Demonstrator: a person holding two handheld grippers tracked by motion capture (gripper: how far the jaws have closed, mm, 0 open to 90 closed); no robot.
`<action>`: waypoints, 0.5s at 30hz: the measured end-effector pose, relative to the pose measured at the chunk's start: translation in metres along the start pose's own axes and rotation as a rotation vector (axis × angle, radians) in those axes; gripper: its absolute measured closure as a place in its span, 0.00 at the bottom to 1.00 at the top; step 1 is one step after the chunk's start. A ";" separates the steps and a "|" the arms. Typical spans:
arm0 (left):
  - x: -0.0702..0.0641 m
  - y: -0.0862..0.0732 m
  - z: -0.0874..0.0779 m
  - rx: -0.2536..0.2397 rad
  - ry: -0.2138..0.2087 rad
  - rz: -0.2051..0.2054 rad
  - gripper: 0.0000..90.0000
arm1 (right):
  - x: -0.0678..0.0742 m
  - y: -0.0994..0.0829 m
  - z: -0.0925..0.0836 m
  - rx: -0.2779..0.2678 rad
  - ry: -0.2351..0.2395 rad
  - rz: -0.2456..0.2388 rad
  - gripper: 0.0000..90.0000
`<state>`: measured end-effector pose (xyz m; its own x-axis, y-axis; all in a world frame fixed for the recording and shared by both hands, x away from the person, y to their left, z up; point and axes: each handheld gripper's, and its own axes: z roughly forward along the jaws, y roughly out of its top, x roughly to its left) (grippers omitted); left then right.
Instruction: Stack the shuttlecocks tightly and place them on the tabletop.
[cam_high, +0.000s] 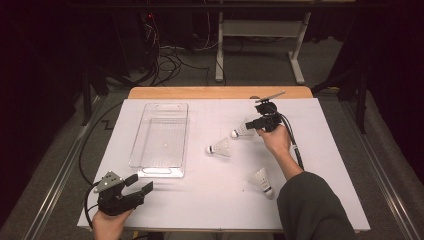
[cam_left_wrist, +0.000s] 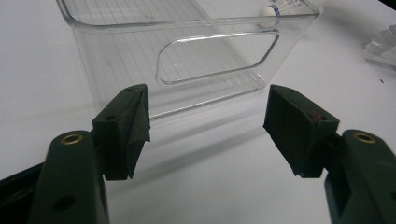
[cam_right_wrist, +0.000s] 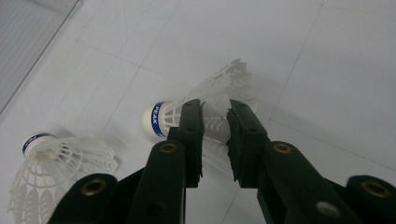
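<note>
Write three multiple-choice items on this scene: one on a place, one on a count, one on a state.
1. Where does the bin lie?
A. left of the shuttlecocks
B. right of them
C. on the floor

2. How many shuttlecocks lie on the table?
A. one
B. three
C. five

3. What is between the right tool jaws?
A. nothing
B. the bin's rim
C. a shuttlecock

A: high view shows the bin leftward.
B: three white shuttlecocks there.
C: right gripper view shows the jaws pinching its skirt.
</note>
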<state>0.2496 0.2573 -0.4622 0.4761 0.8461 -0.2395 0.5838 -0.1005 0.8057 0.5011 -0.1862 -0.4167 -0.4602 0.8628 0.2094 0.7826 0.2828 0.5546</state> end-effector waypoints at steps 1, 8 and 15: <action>0.000 0.000 0.000 0.000 0.000 0.000 0.36 | 0.000 0.000 0.000 0.003 0.003 0.000 0.90; 0.000 0.000 0.000 0.002 0.005 -0.001 0.36 | -0.002 -0.002 -0.002 0.026 0.019 -0.017 1.00; 0.000 0.000 0.000 0.001 0.005 -0.003 0.36 | 0.000 -0.003 -0.006 0.022 0.043 -0.029 1.00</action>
<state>0.2496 0.2576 -0.4623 0.4711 0.8490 -0.2392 0.5860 -0.0985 0.8043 0.4964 -0.1891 -0.4137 -0.4997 0.8355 0.2285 0.7776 0.3166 0.5432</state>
